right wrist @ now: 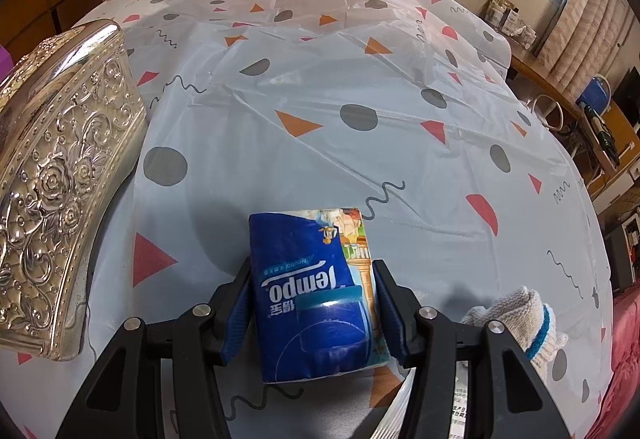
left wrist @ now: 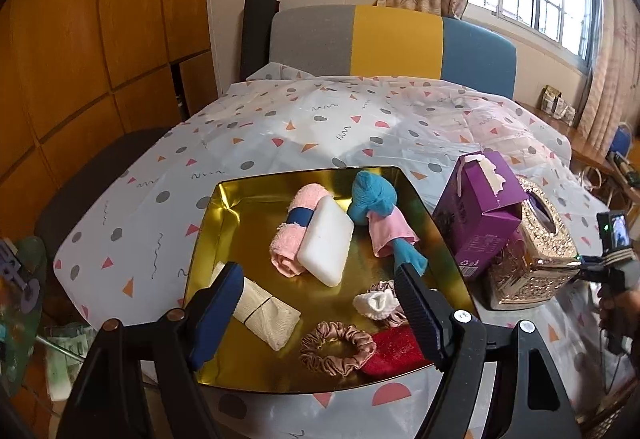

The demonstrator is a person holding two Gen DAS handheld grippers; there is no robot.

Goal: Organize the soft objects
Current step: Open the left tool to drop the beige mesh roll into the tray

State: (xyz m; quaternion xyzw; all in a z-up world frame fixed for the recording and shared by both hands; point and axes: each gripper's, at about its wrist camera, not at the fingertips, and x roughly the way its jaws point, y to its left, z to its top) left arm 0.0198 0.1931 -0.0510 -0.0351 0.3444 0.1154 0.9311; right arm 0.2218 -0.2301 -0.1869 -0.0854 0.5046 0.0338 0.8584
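Right gripper (right wrist: pixel 314 315) grips a blue tissue pack (right wrist: pixel 316 291) above the table's near edge. Left gripper (left wrist: pixel 320 303) hangs wide and empty over the gold tray (left wrist: pixel 240 207) of soft items. Place the pack gently in the tray's bare far-left corner.

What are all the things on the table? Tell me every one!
gold tray: 1, shiny gold, on the table
pink towel roll: 1, blue band, in tray
white block: 1, beside that roll
blue-and-pink cloth: 1, tray's far right
cream bandage roll: 1, tray's near left
scrunchies: 2, pinkish, tray's near edge
white sock: 1, in tray
red cloth: 1, tray's near right
purple box: 1, right of tray
ornate tissue box: 1, metallic
tissue pack: 1, blue
knit glove: 1, white
left gripper: open
right gripper: holding tissue pack
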